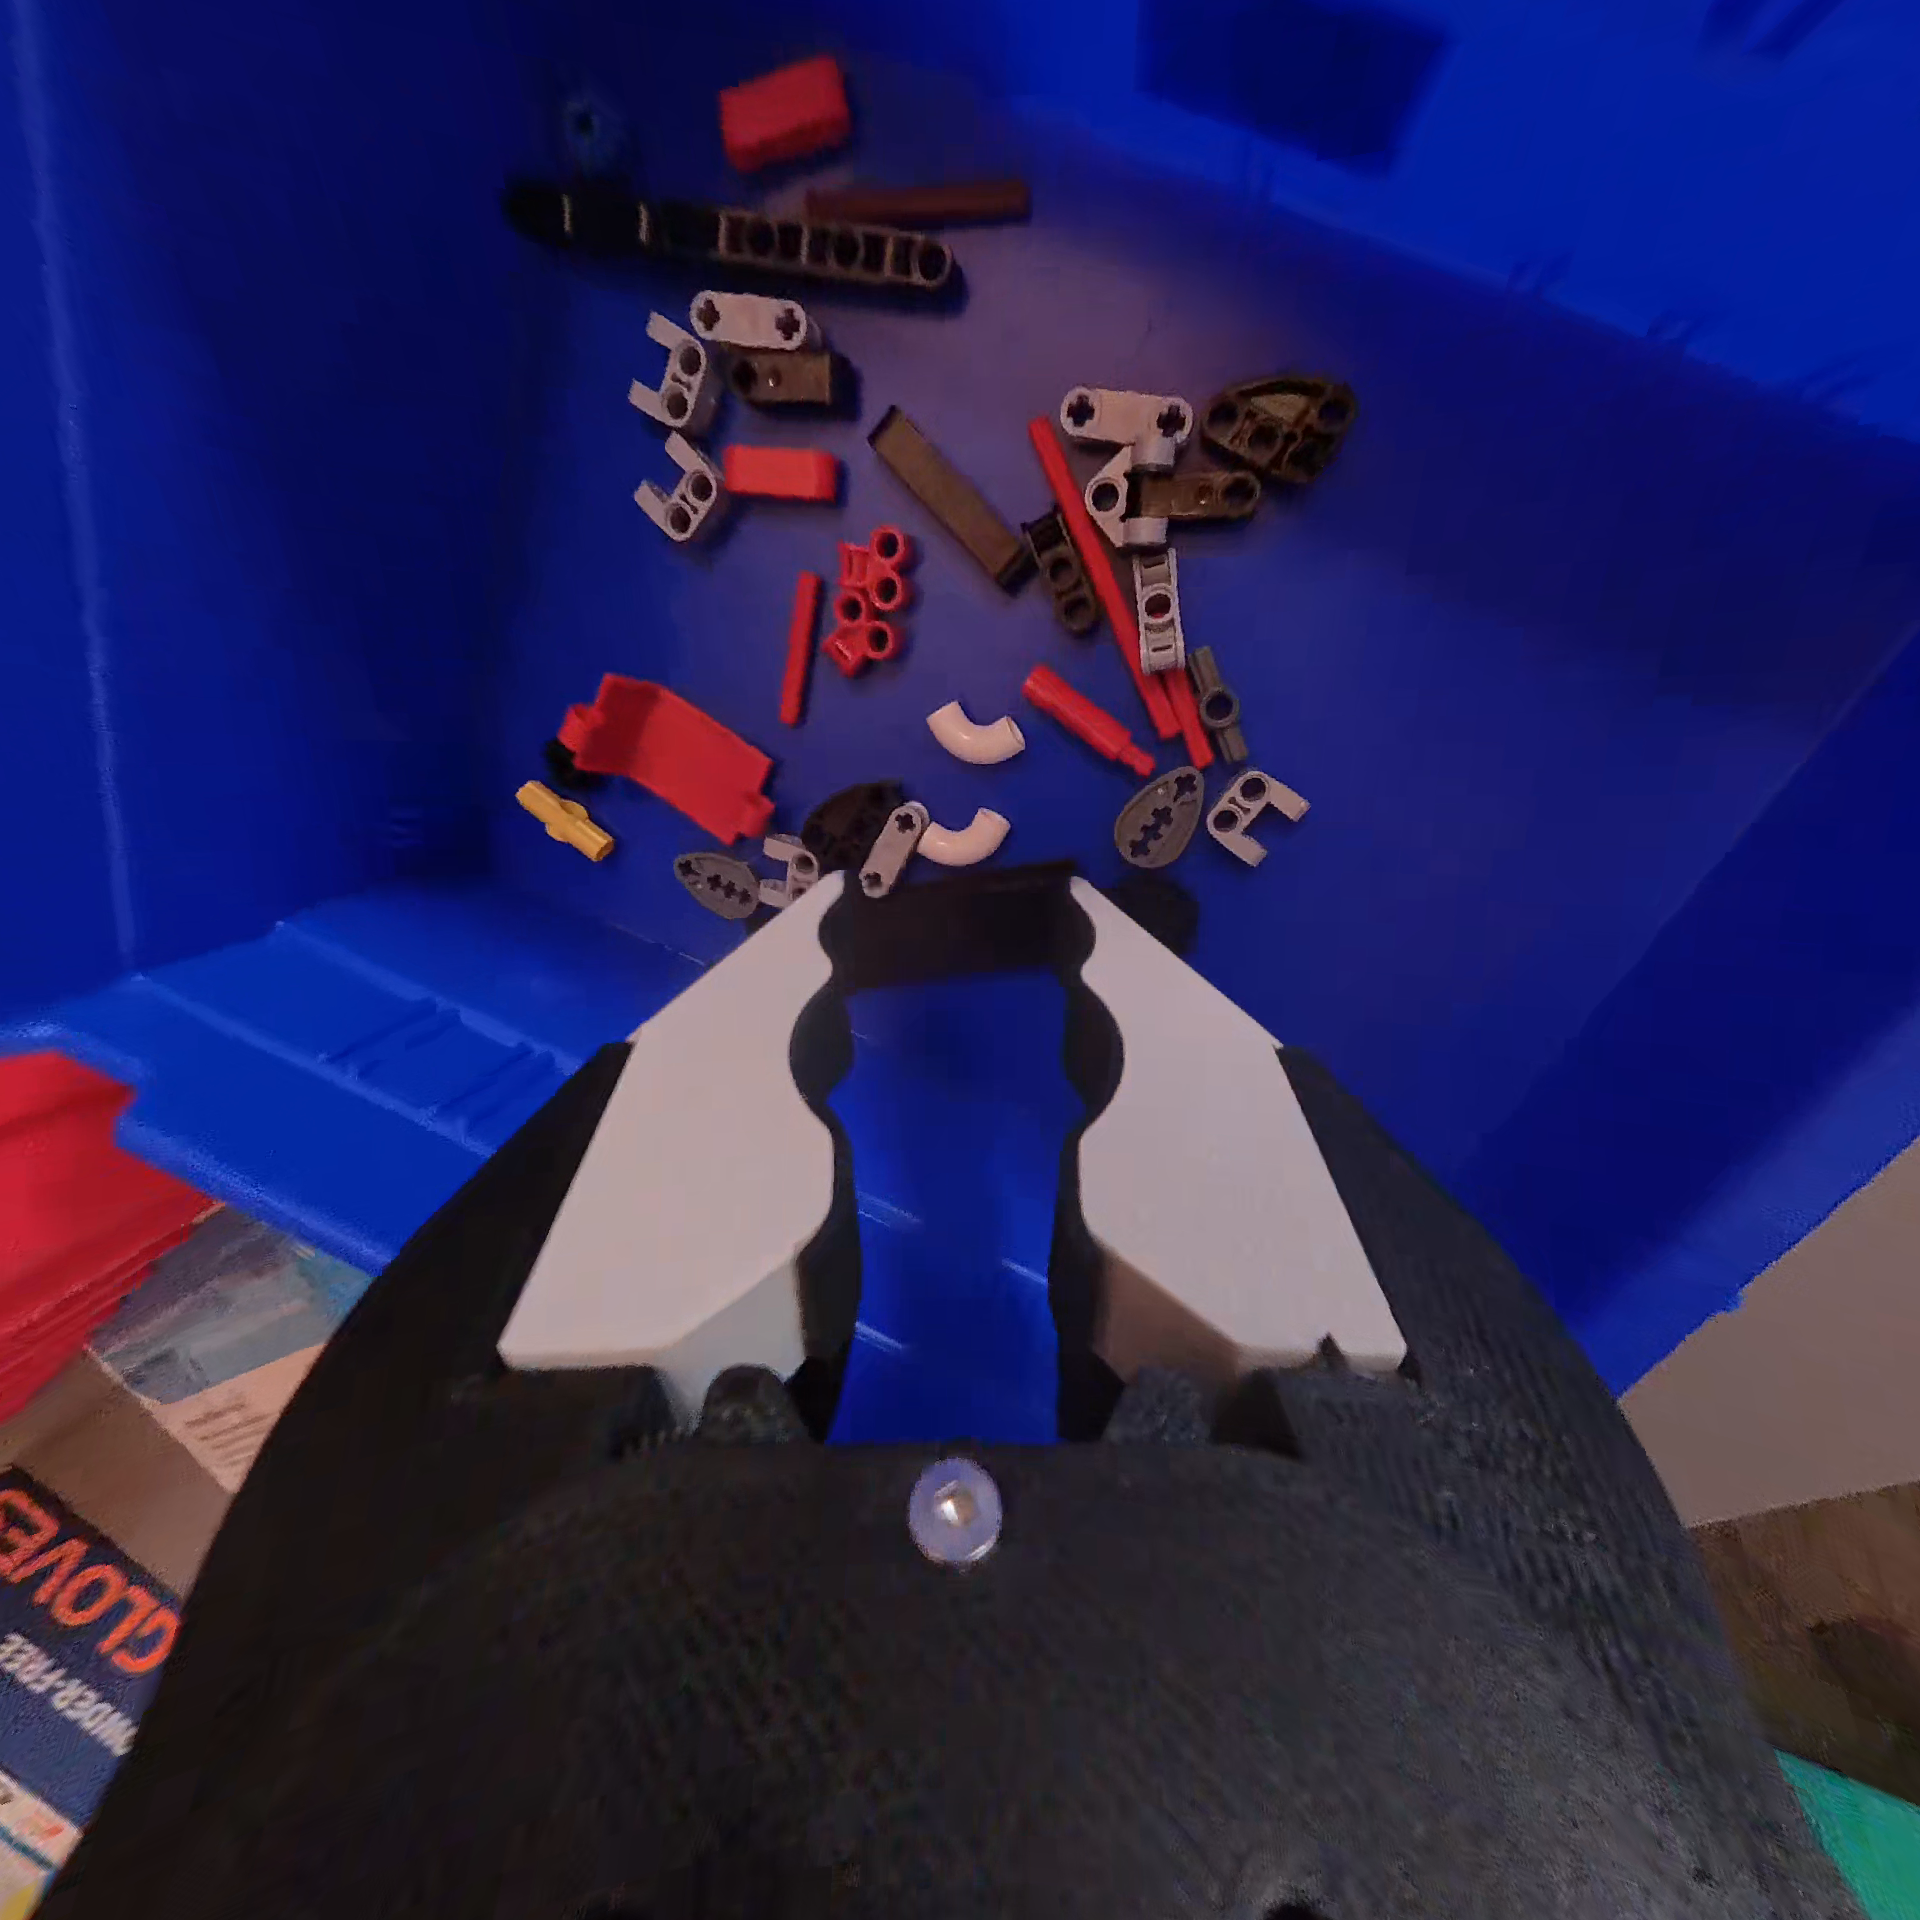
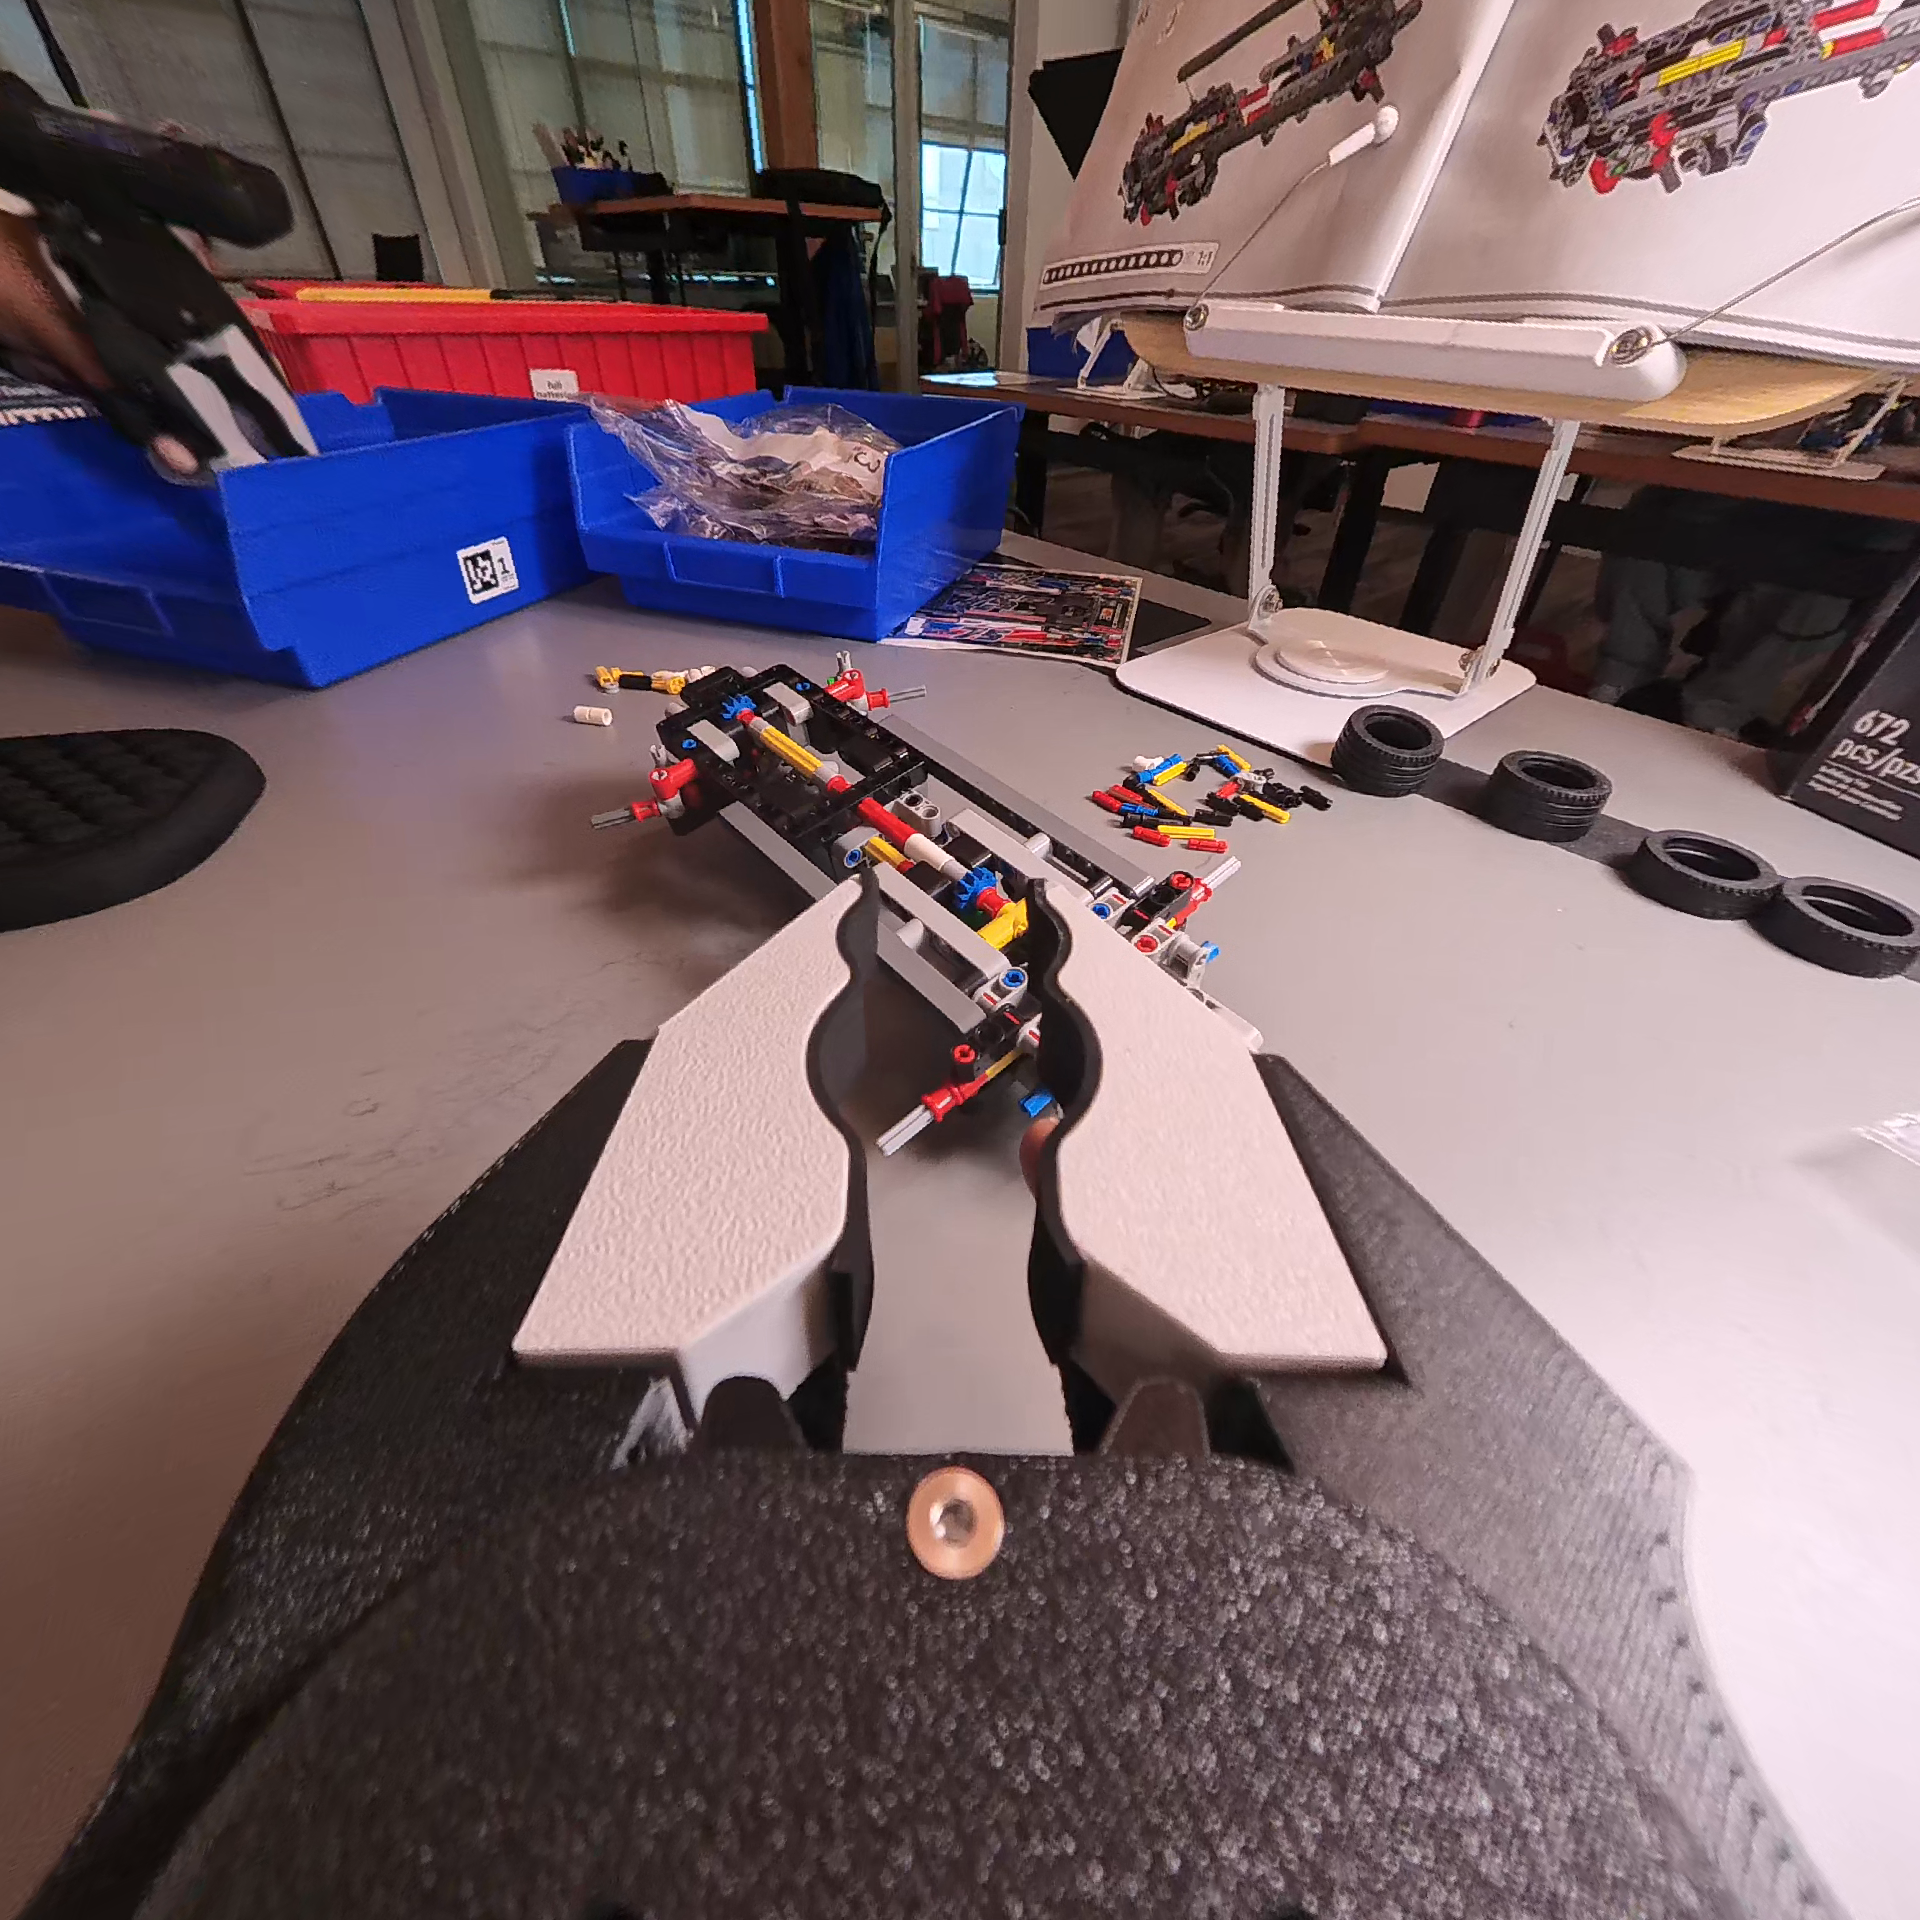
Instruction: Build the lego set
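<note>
Left fingers: gripping a flat black piece crosswise above the blue plastic bin.
Right fingers: parted, empty, straddling the long Lego chassis running lengthwise away on the grey bench.

Open right gripper over lego chassis

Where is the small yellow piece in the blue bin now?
In the left wrist view, the yellow piece lies on the blue bin floor at the lower left of the pile, just left of the curved red panel.
</note>
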`<state>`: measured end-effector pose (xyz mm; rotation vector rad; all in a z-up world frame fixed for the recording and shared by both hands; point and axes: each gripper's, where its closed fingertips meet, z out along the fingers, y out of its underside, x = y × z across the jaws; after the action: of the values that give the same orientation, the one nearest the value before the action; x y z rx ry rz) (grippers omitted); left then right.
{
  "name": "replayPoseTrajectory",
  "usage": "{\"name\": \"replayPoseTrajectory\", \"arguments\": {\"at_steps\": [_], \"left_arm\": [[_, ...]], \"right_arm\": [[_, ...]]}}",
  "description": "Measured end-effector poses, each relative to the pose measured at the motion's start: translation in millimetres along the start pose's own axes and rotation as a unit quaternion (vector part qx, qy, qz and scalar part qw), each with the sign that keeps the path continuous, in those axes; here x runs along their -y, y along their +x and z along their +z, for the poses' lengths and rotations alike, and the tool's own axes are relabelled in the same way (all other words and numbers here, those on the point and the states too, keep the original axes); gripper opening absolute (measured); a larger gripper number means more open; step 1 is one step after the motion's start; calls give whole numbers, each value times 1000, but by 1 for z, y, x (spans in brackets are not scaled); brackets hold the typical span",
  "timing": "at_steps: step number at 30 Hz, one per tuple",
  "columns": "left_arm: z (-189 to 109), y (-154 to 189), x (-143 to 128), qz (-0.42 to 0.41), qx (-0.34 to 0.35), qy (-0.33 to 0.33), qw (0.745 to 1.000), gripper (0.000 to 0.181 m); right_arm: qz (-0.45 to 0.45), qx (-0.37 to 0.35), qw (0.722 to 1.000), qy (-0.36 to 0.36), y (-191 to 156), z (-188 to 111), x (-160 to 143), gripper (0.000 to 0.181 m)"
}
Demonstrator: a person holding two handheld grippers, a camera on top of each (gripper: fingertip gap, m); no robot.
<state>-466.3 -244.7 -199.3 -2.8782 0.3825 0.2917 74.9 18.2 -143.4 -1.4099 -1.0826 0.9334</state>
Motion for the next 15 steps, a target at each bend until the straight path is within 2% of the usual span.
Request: {"name": "replayPoseTrajectory", "arguments": {"at_steps": [9, 15], "left_arm": [[25, -16, 36, 39, 2, 1, 999, 21], [40, -18, 40, 50, -6, -17, 999, 19]], "right_arm": [[-2, -6, 1000, 2, 1, 0, 1, 23], [5, -6, 1000, 2, 3, 0, 0, 23]]}}
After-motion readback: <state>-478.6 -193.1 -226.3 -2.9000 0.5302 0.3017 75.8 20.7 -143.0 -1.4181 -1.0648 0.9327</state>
